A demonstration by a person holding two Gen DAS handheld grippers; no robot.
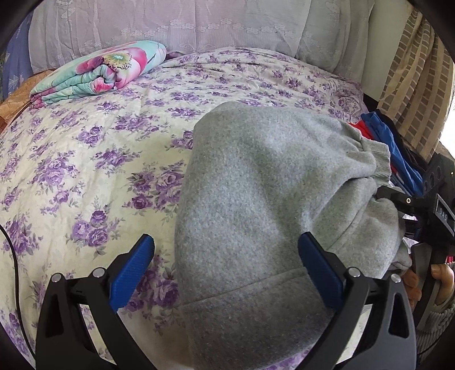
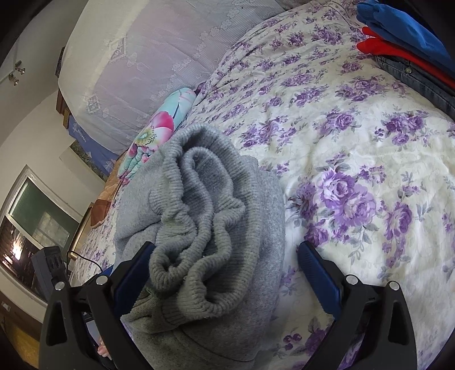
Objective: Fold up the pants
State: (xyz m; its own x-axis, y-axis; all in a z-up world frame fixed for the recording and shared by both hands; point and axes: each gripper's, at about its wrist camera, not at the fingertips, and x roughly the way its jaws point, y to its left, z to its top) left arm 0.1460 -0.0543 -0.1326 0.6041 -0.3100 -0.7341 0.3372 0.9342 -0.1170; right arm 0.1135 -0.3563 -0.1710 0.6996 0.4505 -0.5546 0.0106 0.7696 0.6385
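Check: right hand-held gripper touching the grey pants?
Cannot tell. Right wrist view: right hand-held gripper is open, ribbed cuffs of the grey pants overlap its left finger, hiding any contact or gap.

A bed [image 1: 85, 159] with a purple-flowered cover stands against a lace-draped headboard [image 1: 176, 25]; white walls [image 2: 34, 136], and a window [image 2: 31, 227] at the left

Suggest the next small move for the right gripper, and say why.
Probably close the right gripper on the bunched ribbed cuffs of the grey pants: its jaws stand open around them, and the left gripper is open too, so nothing holds the cloth.
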